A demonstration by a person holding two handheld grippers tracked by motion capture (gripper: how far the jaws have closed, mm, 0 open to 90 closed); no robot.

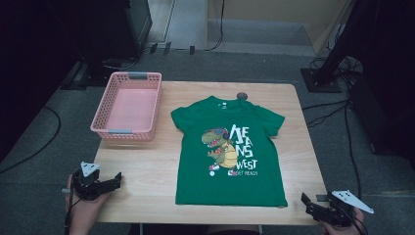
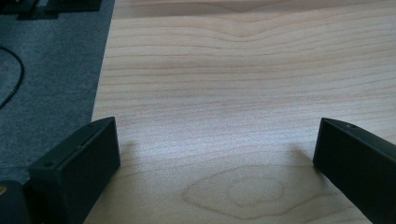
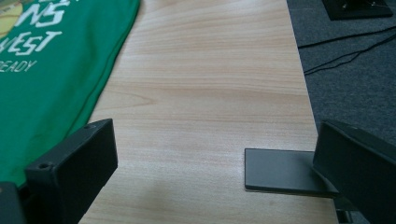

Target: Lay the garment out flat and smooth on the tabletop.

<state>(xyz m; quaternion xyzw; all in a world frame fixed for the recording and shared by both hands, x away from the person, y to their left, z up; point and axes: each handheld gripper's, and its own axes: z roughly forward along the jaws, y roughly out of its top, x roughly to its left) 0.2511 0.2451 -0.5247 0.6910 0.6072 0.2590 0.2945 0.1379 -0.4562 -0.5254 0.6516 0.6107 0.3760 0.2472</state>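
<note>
Resting at the near left corner of a light wooden table (image 1: pixel 142 171), left gripper (image 1: pixel 113 182) held in a hand (image 1: pixel 84 208), jaws spread wide apart and empty, bare wood grain between them in the left gripper view (image 2: pixel 217 154). Waiting at the near right corner, right gripper (image 1: pixel 308 203), also released, jaws wide with nothing between them (image 3: pixel 215 158); a small flat black plate (image 3: pixel 282 170) lying at the table's edge just beside its right jaw.

Lying flat between the two grippers and a little farther in, a green child's T-shirt (image 1: pixel 230 152), front side up, near the middle of the table. Long axis running from near edge to far edge, hem toward the person, neckline pointing away at the far side. Short sleeves spread out to left and right. Printed on the chest: a cartoon dinosaur wearing sunglasses, beside white block lettering, with smaller words beneath. Fabric mostly smooth, hem close to the near table edge. Seen in the right gripper view, the shirt's lower right part (image 3: pixel 51 70) lying just beside the left jaw, apart from it.

Farther back on the left, a pink plastic basket (image 1: pixel 99 119) with latticed walls, standing at the far left corner, well apart from the shirt's left sleeve. Beyond the neckline, a small dark round object (image 1: pixel 242 95) touching the collar at the far edge.
</note>
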